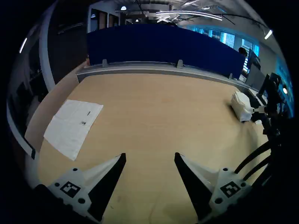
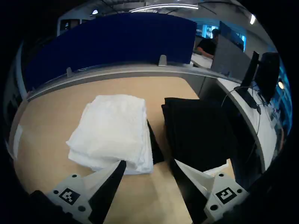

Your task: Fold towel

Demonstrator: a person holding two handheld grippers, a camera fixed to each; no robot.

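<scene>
A white towel (image 1: 73, 127) lies spread flat on the wooden table (image 1: 160, 108), far to the left of my left gripper (image 1: 149, 156), which is open and holds nothing. A stack of folded white towels (image 1: 241, 106) sits at the table's right end, with the right gripper (image 1: 256, 111) next to it. In the right gripper view that white stack (image 2: 112, 130) lies just ahead, a pile of folded black cloth (image 2: 198, 127) to its right. My right gripper (image 2: 148, 162) stands open, its left fingertip at the white stack's near edge, nothing between the fingers.
A blue partition (image 1: 160, 44) on a grey rail closes the table's far side. To the right stands another desk (image 2: 258, 123) with a dark monitor (image 2: 267, 74) and cables. A person (image 2: 207, 44) sits beyond the partition.
</scene>
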